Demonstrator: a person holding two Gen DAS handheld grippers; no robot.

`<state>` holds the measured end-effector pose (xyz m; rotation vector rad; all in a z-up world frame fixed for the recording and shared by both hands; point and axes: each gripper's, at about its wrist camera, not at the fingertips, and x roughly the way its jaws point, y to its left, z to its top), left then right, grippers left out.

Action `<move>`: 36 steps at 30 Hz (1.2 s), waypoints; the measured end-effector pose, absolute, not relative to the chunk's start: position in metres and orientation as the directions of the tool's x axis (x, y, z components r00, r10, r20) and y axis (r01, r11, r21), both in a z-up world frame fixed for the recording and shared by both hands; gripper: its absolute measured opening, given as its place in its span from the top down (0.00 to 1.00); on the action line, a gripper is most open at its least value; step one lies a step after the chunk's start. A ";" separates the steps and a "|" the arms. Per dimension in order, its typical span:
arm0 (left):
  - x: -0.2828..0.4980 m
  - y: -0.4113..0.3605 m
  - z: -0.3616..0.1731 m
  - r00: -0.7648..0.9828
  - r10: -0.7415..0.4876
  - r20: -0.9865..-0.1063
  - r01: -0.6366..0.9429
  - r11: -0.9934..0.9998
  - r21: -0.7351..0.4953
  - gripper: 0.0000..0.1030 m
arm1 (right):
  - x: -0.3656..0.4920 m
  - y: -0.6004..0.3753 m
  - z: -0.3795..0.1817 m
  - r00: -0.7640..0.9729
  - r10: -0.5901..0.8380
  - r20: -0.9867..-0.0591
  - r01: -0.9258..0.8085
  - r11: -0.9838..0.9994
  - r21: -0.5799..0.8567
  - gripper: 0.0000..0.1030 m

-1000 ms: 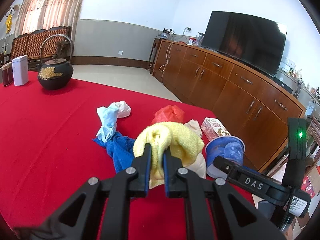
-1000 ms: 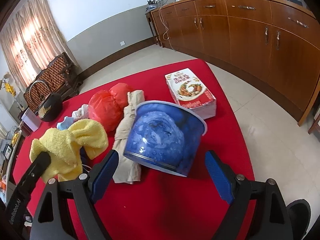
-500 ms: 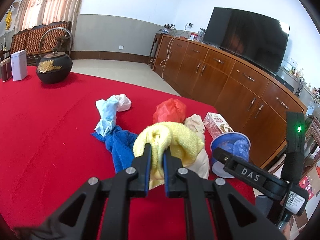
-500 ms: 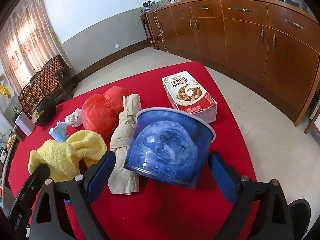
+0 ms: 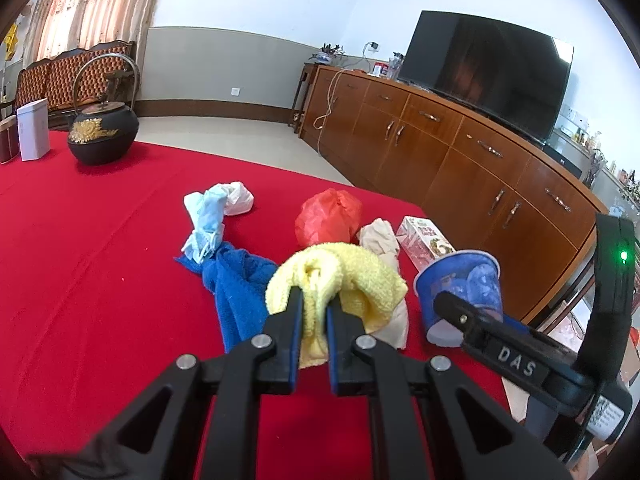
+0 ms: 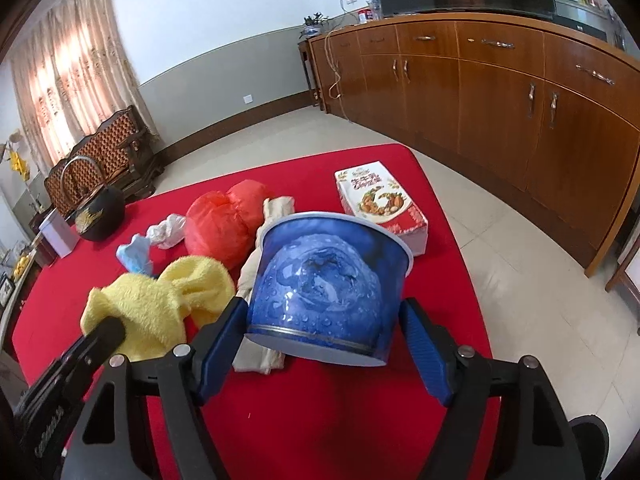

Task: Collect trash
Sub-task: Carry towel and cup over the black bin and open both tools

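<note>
My left gripper (image 5: 314, 304) is shut on a yellow towel (image 5: 360, 276), which bunches over its fingertips just above the red table (image 5: 100, 280). In the right wrist view, a blue paper cup (image 6: 324, 280) stands tilted between the blue pads of my right gripper (image 6: 322, 314). Its jaws are closing and both pads meet the cup's lower sides. The yellow towel (image 6: 160, 304) hangs left of the cup. On the cloth behind lie a red plastic bag (image 6: 224, 228), a beige crumpled rag (image 6: 256, 272), a blue towel (image 5: 240, 292) and a pale blue mask with white tissue (image 5: 212, 208).
A flat red-and-white carton (image 6: 380, 204) lies behind the cup near the table's right edge. At the far left stand a black iron teapot (image 5: 102, 136) and a white tin (image 5: 34, 128). A long wooden cabinet (image 6: 520, 92) and tiled floor lie beyond the table.
The right gripper's pads have drawn in from either side until they meet the blue cup. The left gripper has kept still with the yellow towel.
</note>
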<state>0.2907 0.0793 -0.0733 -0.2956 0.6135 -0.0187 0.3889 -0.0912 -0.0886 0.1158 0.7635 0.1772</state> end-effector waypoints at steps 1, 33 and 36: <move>0.289 0.078 -0.073 0.819 -0.104 -0.564 -0.067 0.960 -0.274 0.89 | 0.384 -0.091 -0.088 0.706 0.204 -0.678 -0.123 0.978 0.165 0.24; 0.206 -0.138 -0.055 0.623 -0.516 -0.588 0.413 0.855 -0.312 0.89 | 0.167 -0.354 -0.092 0.684 -0.081 -0.725 0.303 0.936 0.181 0.26; 0.201 -0.177 -0.075 0.553 -0.543 -0.632 0.458 0.831 -0.314 0.89 | 0.148 -0.391 -0.111 0.635 -0.121 -0.763 0.372 0.914 0.165 0.26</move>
